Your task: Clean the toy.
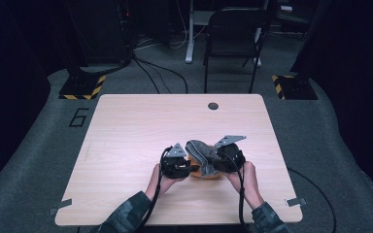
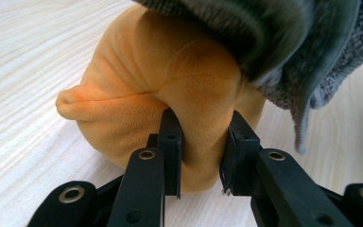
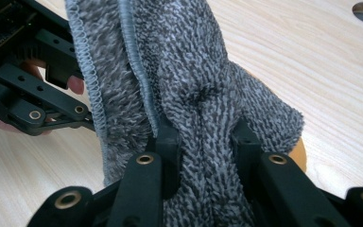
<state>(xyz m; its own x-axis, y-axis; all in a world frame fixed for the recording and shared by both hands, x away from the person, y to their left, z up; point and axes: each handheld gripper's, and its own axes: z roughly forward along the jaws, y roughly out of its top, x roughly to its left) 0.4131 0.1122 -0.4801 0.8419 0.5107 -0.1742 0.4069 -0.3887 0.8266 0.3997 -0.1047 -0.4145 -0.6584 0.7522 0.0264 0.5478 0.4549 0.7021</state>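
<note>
Left gripper (image 2: 201, 156) clamped on the orange plush (image 2: 170, 94), low on the table (image 1: 141, 121). Right gripper (image 3: 203, 151) pinches the grey cloth (image 3: 189, 85) draped over it (bunched fold only). Risk: cloth slipping out, or plush dragged along.

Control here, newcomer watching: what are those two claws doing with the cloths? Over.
Left claw clamped on soft orange plush cloth. Right claw clamped on shaggy grey towel, draped over the orange one. Wooden table around them bare. Over.
</note>
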